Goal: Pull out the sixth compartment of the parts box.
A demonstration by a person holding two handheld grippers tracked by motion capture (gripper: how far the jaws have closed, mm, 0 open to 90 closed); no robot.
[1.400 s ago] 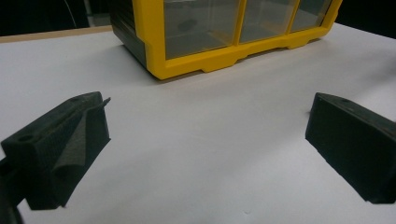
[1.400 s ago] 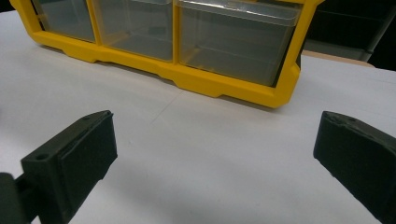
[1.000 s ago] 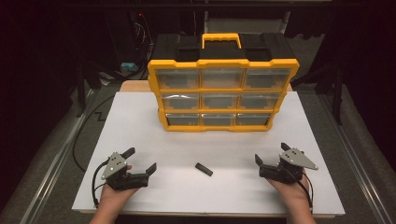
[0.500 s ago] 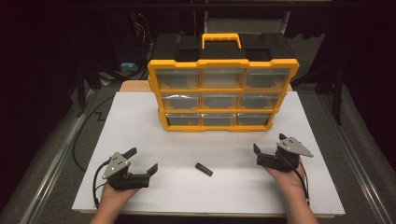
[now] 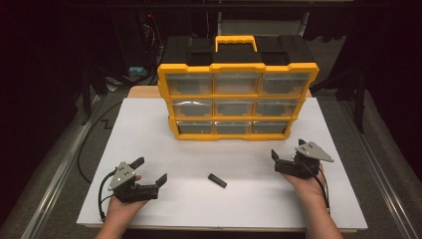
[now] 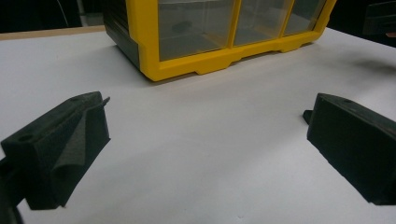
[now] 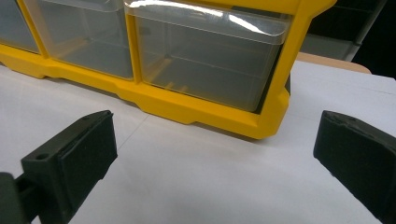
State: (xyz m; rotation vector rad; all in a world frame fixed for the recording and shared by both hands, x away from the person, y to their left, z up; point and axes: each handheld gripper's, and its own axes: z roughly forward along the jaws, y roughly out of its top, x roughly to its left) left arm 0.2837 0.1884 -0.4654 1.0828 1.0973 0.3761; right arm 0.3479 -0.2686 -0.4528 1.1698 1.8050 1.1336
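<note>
The yellow drawer organizer (image 5: 238, 99) stands at the table's (image 5: 149, 144) far edge; a careless pull could drag it forward. The right gripper (image 5: 284, 160), jaws apart, faces its bottom-right drawer (image 7: 205, 60). The left gripper (image 5: 149, 172), also spread, might nudge the small black part (image 5: 217, 180) near the front edge. No writing is legible.

White table top (image 5: 149, 129), mid-frame.
Yellow drawer organizer (image 5: 238, 99) stands upper centre; small black piece (image 5: 217, 180), possibly a clip, lower centre.
</note>
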